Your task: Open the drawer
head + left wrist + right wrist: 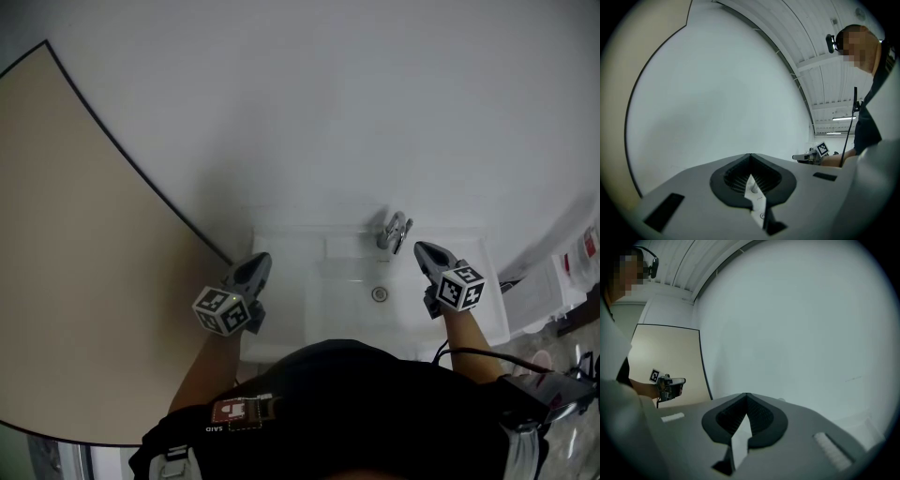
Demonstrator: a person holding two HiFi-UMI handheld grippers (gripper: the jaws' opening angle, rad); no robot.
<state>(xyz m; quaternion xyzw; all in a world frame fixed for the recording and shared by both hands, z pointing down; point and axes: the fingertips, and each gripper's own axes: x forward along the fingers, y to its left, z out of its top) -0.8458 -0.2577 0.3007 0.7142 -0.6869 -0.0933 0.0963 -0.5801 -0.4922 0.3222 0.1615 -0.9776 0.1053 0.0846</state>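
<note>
No drawer shows in any view. In the head view both grippers hover over a white sink (281,246) and point at the white wall. My left gripper (260,259) is above the sink's left part, jaws closed to a point, nothing between them. My right gripper (419,247) is above the sink's right side, just right of the chrome faucet (396,231), and is also shut and empty. In the left gripper view the jaws (750,155) meet in front of bare wall. The right gripper view shows the same, jaws (746,394) together.
The sink's drain (379,294) lies between the two grippers. A large beige panel (75,234) with a dark edge stands at the left. A white unit (539,296) and cluttered floor sit at the right. The person's dark torso fills the bottom of the head view.
</note>
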